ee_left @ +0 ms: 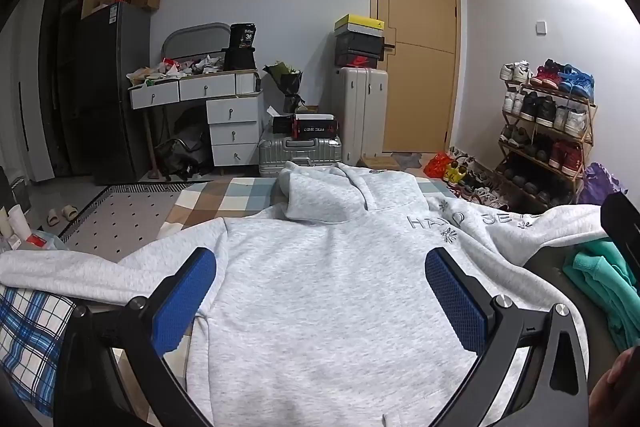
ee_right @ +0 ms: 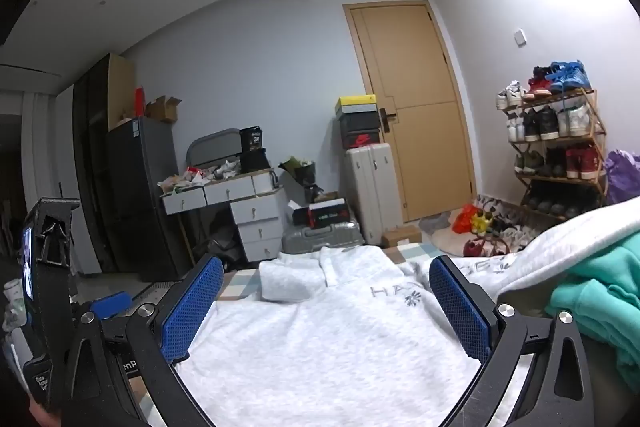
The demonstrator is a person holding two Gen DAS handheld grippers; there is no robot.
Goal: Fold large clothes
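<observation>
The grey hoodie (ee_left: 320,287) lies spread flat on the bed (ee_left: 224,197), hood toward the far edge, its front with the stitched lettering facing up. One sleeve trails out toward the left edge of the bed over a blue plaid cloth (ee_left: 28,323); the other sleeve runs off toward the right edge, partly draped above a heap of teal clothing (ee_left: 600,287). No fold looks to have been made yet.

The left gripper (ee_left: 320,301) hangs over the body of the hoodie, tilted down at it, its blue pads spread wide and nothing between them. The right gripper (ee_right: 326,305) sits lower and more level, near the hem, also spread wide and empty. Neither seems to be touching the fabric, though that is hard to judge from these angles.

From here I see a few ways this could slip. The cloth is thick and soft, so a pinch taken too shallow may catch only the top layer and let the back drag, leaving a lumpy fold. The right sleeve sits so close to the teal heap that a grab there could take up both. And lifting one sleeve alone might pull the whole hoodie askew across the checked bed cover.
</observation>
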